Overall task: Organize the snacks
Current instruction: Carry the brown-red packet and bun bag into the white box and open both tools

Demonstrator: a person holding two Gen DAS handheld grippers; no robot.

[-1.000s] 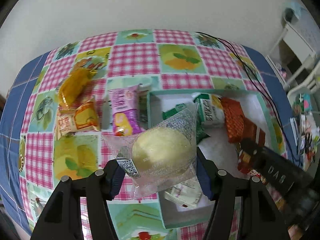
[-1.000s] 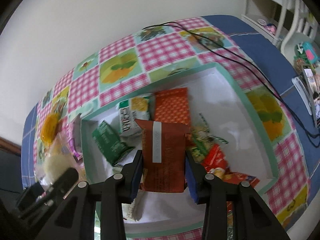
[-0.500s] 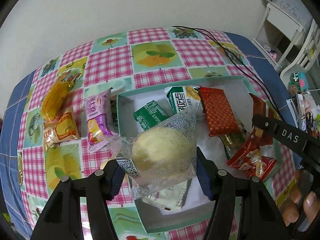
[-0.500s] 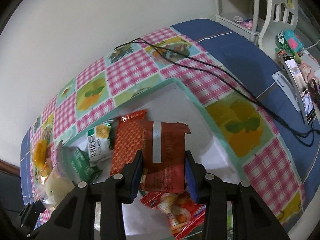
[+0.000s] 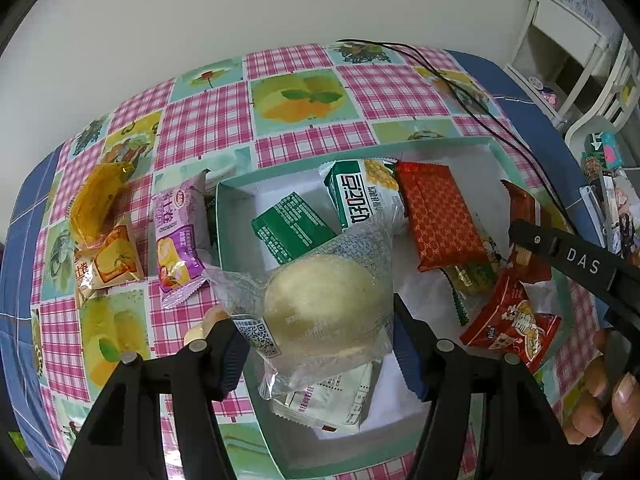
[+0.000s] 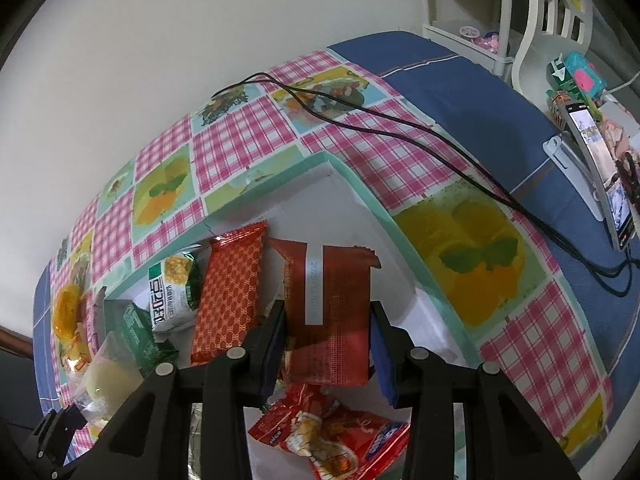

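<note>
My left gripper (image 5: 320, 340) is shut on a clear packet with a pale round bun (image 5: 320, 300) and holds it above the near left part of a teal-rimmed white box (image 5: 218, 216). My right gripper (image 6: 326, 340) is shut on a dark red snack packet (image 6: 326, 312) above the box's right side (image 6: 368, 196). In the box lie a green packet (image 5: 292, 228), a green-and-white packet (image 5: 364, 196), an orange-red patterned packet (image 5: 436, 220), a red packet (image 5: 512, 328) and a white packet (image 5: 328, 400).
On the checked tablecloth left of the box lie a purple packet (image 5: 176, 236), an orange cake packet (image 5: 106, 264) and a yellow packet (image 5: 96, 204). A black cable (image 6: 400, 128) runs across the table behind the box. A phone on a stand (image 6: 600, 172) is at the right.
Both grippers have moved right over the box with their packets still held. The dark red packet is now nearer the box's far right corner.
</note>
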